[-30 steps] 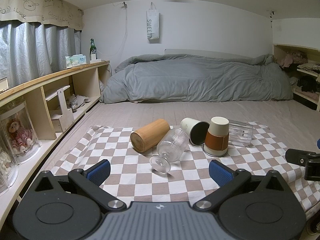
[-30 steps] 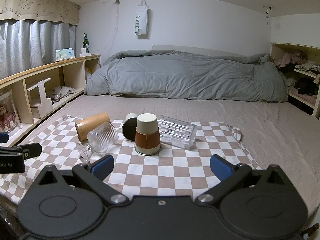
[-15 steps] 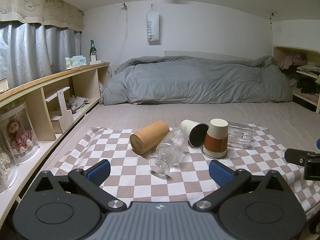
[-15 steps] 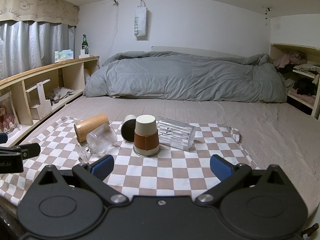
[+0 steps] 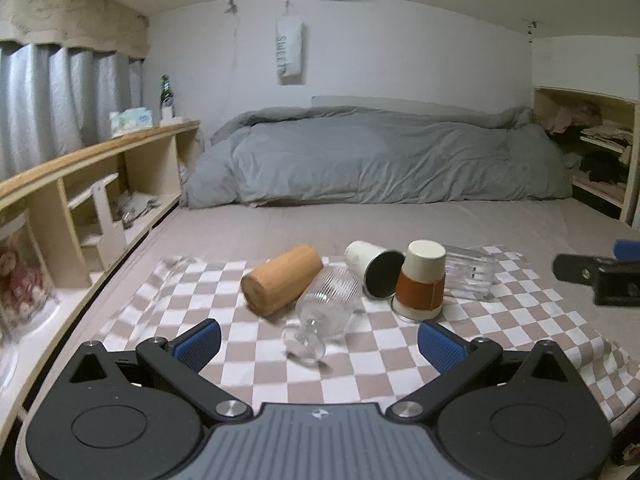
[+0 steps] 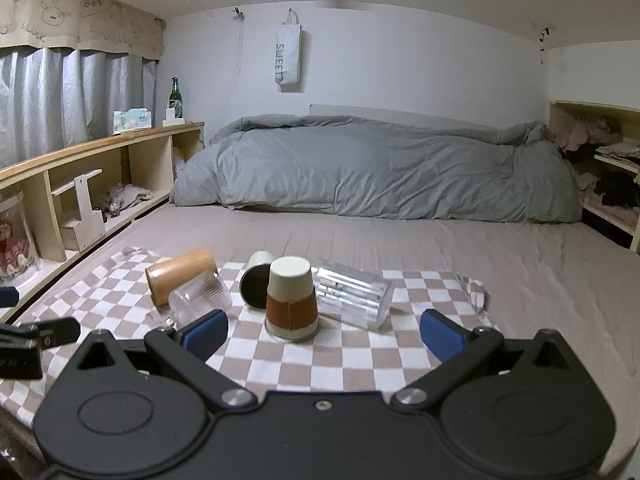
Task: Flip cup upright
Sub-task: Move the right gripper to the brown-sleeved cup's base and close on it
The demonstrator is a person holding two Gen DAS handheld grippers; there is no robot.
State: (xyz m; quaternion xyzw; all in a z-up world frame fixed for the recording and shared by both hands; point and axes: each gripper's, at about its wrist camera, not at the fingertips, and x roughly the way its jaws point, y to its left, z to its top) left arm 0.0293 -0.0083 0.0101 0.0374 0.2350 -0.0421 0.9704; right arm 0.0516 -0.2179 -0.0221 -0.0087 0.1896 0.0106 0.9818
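Several cups lie on a checkered cloth point(image 5: 168, 300) on the bed. A paper cup with a brown sleeve point(image 5: 422, 280) point(image 6: 291, 298) stands upside down. A wooden cup point(image 5: 280, 280) point(image 6: 180, 276), a ribbed stemmed glass point(image 5: 324, 312) point(image 6: 200, 300), a white cup with a dark inside point(image 5: 374, 268) point(image 6: 256, 280) and a clear ribbed tumbler point(image 5: 470, 272) point(image 6: 354, 296) lie on their sides. My left gripper point(image 5: 318, 346) is open and empty, just short of the stemmed glass. My right gripper point(image 6: 324, 334) is open and empty, just short of the paper cup.
A grey duvet point(image 5: 380, 164) is heaped at the far end of the bed. A wooden shelf unit point(image 5: 92, 184) runs along the left, with a bottle point(image 5: 165, 94) and a tissue box on top. Open shelves with clothes point(image 6: 600, 160) stand at the right.
Both grippers have moved forward toward the cups, which now look larger and closer. Both stay open. The cups have not moved.
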